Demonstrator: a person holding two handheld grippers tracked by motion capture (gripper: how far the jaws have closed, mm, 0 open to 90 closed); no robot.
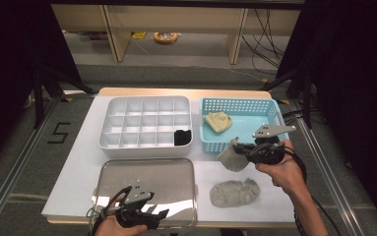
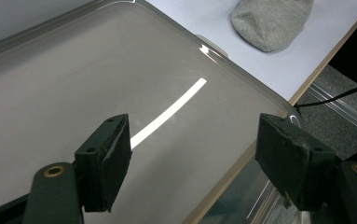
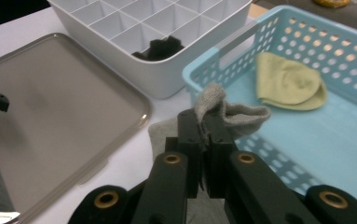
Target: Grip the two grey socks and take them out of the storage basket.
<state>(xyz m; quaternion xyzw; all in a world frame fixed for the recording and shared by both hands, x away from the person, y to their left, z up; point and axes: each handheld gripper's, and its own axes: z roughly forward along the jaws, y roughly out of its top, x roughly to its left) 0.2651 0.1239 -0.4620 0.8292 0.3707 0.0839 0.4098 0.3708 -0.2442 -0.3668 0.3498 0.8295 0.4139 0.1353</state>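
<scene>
Our right gripper (image 1: 241,150) has its jaws pinched tight on a grey sock (image 1: 231,157), which we hold lifted just in front of the blue basket (image 1: 269,105), at its near left corner. In the right gripper view the sock's cuff (image 3: 225,109) sticks up from between the closed jaws, with the rest of the fabric hanging below them toward the table.

A second grey sock (image 1: 234,192) lies flat on the white table (image 1: 78,162), near our right hand (image 1: 287,172) and just right of the lid (image 1: 146,189). Inside the basket rests a yellow sock (image 1: 218,121), toward its back left. A black sock (image 1: 182,136) sits in the front right compartment of the white organizer (image 1: 144,123), which stands left of the basket and behind the lid.

Our left gripper (image 1: 149,216) hangs over the near edge of the lid, jaws spread wide and holding nothing. In the left gripper view we see the bare lid surface (image 2: 120,79) between the pads, and the lying sock (image 2: 271,21) farther off.
</scene>
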